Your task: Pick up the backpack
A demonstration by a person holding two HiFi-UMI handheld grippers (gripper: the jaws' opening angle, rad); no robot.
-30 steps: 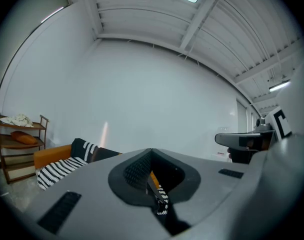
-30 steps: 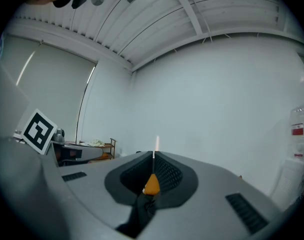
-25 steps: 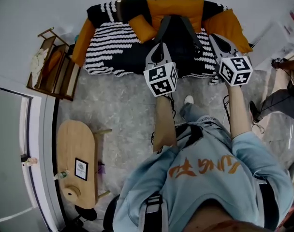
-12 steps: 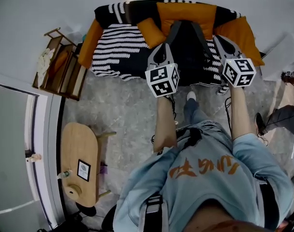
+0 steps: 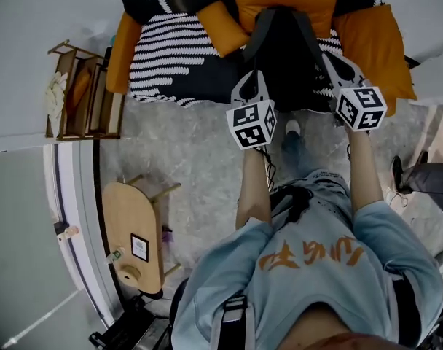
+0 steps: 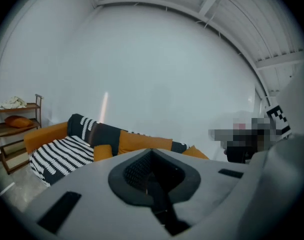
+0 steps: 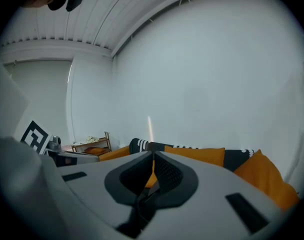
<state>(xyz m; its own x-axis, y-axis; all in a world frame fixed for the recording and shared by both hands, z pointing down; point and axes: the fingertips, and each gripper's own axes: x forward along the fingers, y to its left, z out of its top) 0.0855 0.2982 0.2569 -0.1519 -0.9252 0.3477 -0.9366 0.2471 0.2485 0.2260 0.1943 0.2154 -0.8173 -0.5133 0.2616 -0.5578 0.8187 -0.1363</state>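
**Backpack on the sofa, both grippers shut and empty**

The black backpack (image 5: 283, 60) stands on the seat of the sofa (image 5: 382, 46), leaning against the orange back with its grey straps running down its front. An orange cushion (image 5: 220, 29) lies just beside it on one side. Beyond the cushion a black-and-white striped blanket (image 5: 167, 53) covers the rest of the seat.

In the head view the left gripper (image 5: 255, 77) and the right gripper (image 5: 332, 58) reach toward the backpack's lower edge, one at each side of it. That view does not show whether either touches the bag. Each gripper's own view settles the jaws: the left gripper (image 6: 151, 155) has them pressed together with nothing between, and past them only the sofa and a pale wall (image 6: 157, 64) show. The right gripper (image 7: 153, 160) is likewise closed on nothing — a sliver of orange upholstery shows through the notch behind its tips.

The person holding them wears a light blue shirt (image 5: 316, 268) and stands on the grey floor (image 5: 192, 159) in front of the sofa. A wooden shelf (image 5: 79, 90) stands near the sofa's blanket end, and a small wooden table (image 5: 134, 235) stands well apart from the sofa.
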